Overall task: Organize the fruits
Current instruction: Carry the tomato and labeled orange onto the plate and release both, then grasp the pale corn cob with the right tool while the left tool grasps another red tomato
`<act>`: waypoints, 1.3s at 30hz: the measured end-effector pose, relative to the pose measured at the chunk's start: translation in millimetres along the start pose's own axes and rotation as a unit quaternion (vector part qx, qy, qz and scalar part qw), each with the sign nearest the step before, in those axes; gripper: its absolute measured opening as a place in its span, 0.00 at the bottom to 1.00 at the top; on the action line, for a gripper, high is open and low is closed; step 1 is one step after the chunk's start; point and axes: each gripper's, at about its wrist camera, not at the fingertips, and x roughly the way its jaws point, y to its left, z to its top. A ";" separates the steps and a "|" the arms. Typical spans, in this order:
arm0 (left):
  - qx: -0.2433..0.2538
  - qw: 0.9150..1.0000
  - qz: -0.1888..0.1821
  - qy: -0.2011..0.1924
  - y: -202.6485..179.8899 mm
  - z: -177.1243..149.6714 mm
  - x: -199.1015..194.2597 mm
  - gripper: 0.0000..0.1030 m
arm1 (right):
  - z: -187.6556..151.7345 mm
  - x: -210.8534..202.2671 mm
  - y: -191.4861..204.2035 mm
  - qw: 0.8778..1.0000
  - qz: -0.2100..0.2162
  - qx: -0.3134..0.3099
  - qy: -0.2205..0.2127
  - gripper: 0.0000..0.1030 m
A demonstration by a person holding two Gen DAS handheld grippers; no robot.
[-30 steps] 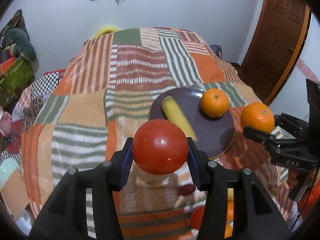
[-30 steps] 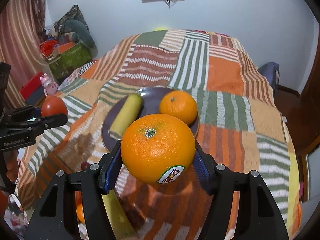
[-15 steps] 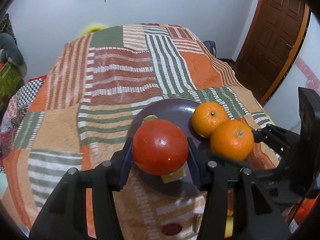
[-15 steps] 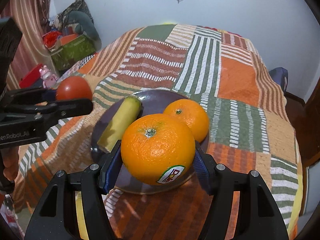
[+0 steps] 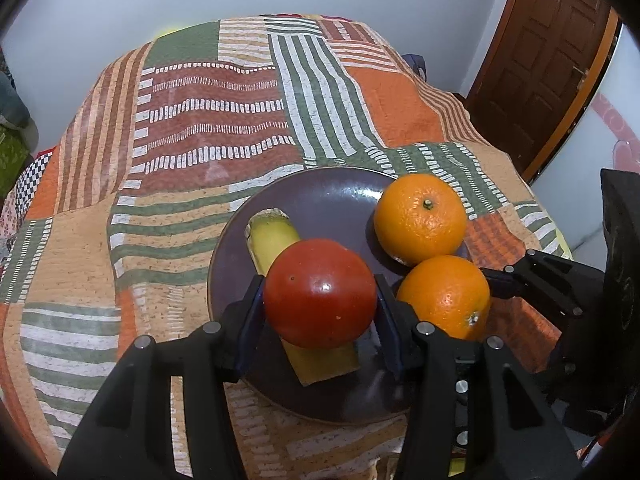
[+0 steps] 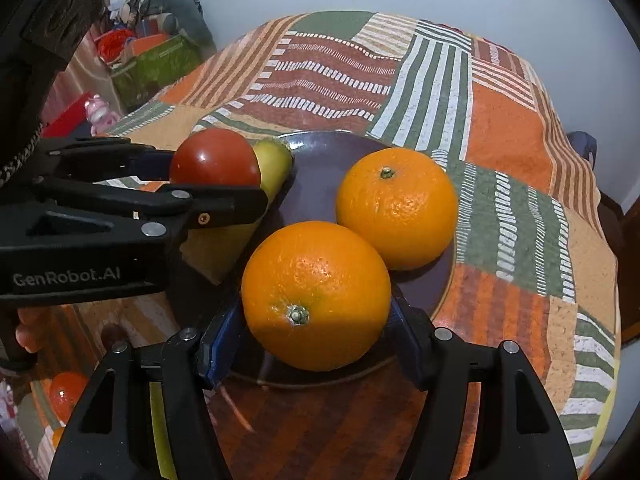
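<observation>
Jaws grip one tomato, one orange; plate bears one orange, one banana

Gripped tomato, orange over plate

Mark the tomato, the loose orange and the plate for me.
tomato (image 5: 320, 292), left wrist view, middle of its red skin.
loose orange (image 6: 396, 208), right wrist view, centre of its peel.
plate (image 5: 320, 196), left wrist view, bare far part of its dish.
</observation>
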 end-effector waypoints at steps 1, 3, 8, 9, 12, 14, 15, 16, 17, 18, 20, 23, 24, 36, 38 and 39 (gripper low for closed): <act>0.000 1.000 0.001 0.002 0.0 0.0 -0.2 0.50 | 0.7 0.1 0.3 1.000 -0.002 0.000 0.002 0.61; -0.002 1.000 0.002 0.006 1.5 -0.1 -0.7 0.50 | 0.5 -0.4 1.7 1.000 -0.007 0.000 0.004 0.61; -0.007 1.000 0.002 -0.011 0.7 0.2 -15.6 0.62 | 1.3 -12.0 1.0 1.000 -0.023 0.002 -0.010 0.74; -0.005 1.000 0.002 -0.013 -0.4 0.4 -18.3 0.62 | 1.1 -15.3 0.1 1.000 -0.025 0.004 -0.015 0.75; -0.001 1.000 0.006 -0.026 -3.0 0.5 -33.6 0.62 | -0.2 -29.3 -4.8 0.999 -0.027 0.014 -0.025 0.76; -0.004 0.999 0.006 -0.032 -3.6 -1.4 -45.3 0.62 | -2.2 -40.3 -7.1 0.999 -0.030 0.021 -0.033 0.76; -0.004 0.999 0.007 -0.033 -3.5 -2.2 -48.7 0.62 | -2.7 -43.7 -6.7 0.999 -0.031 0.023 -0.036 0.76; -0.004 0.999 0.009 -0.037 -3.5 -4.6 -56.3 0.62 | -3.8 -49.2 -7.0 0.998 -0.032 0.025 -0.040 0.76; -0.005 0.999 0.011 -0.039 -3.2 -6.8 -61.5 0.62 | -5.4 -54.6 -6.3 0.998 -0.033 0.028 -0.044 0.76; -0.005 0.999 0.013 -0.040 -3.1 -8.9 -65.9 0.62 | -6.7 -59.8 -5.4 0.998 -0.033 0.031 -0.048 0.76; -0.005 0.999 0.017 -0.043 -1.4 -15.9 -78.9 0.62 | -9.7 -71.5 -2.6 0.997 -0.033 0.034 -0.056 0.76; -0.007 0.999 0.027 -0.045 -0.6 -28.3 -94.1 0.66 | -15.1 -85.1 4.2 0.997 -0.034 0.033 -0.065 0.76; -0.008 0.999 0.029 -0.044 0.0 -31.9 -97.9 0.66 | -17.5 -88.8 7.6 0.997 -0.034 0.031 -0.067 0.76; -0.021 0.999 0.042 -0.018 7.6 -92.9 -120.7 0.68 | -53.9 -84.0 39.9 0.999 0.001 0.024 -0.042 0.70; -0.026 0.999 0.040 -0.009 8.6 -102.7 -117.6 0.68 | -58.6 -75.6 43.4 0.999 0.011 0.023 -0.026 0.61; -0.029 0.999 0.040 -0.003 9.3 -107.8 -115.5 0.68 | -60.5 -70.9 44.9 0.999 0.016 0.023 -0.017 0.59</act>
